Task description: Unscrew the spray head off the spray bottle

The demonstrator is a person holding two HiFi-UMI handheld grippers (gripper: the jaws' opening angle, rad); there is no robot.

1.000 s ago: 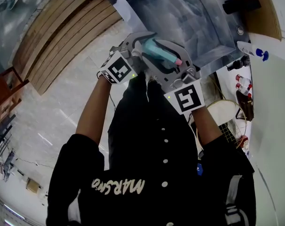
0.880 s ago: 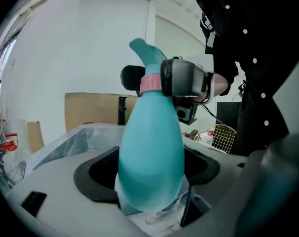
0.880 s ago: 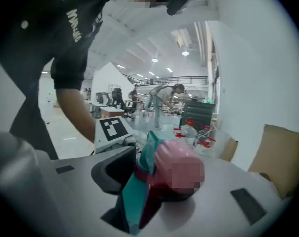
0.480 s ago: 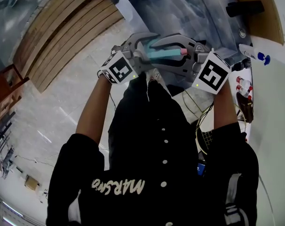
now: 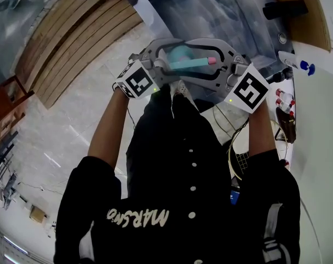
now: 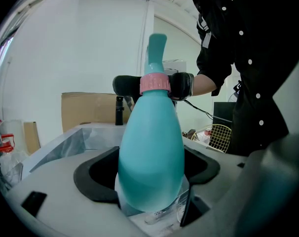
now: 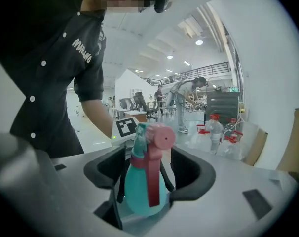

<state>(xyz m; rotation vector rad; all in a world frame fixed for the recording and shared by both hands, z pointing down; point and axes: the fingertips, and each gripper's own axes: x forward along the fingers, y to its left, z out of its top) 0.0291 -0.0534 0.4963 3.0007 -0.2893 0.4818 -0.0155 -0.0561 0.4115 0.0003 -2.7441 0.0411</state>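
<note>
Between the two grippers: a teal, pear-shaped plastic spray bottle (image 5: 180,55) lies level in front of the person's chest; in the head view its base points to 9 o'clock and its neck to 3 o'clock.
Left gripper (image 6: 150,181): its black pads (image 6: 93,179) are clamped on the bottle's wide body from both sides.
Right gripper (image 7: 149,177): the jaws have just been opening. The teal-and-pink spray head (image 7: 152,142) stands between them with a dark gap on each side, so nothing is pinched.
Done so far: no separation shows. The ribbed pink collar (image 6: 155,84) sits flush on the neck with no thread exposed. Whether it is already loosened cannot be told.
Left to do: probably a fresh grip on the collar, more turns, then drawing the head clear.
Left gripper view only: it shows the collar's seat on the neck, at 12 o'clock of the body, with the other gripper's black tips just beside it at 9 and 3 o'clock.
Right gripper view only: it shows the round pink nozzle (image 7: 163,138), the pink trigger (image 7: 153,186) hanging toward 6 o'clock, and clear bottles with red caps (image 7: 214,132) off at 3 o'clock.
Head view only: it shows both arms and a grey film-lined box (image 5: 221,21) at 12 o'clock beyond the bottle.
</note>
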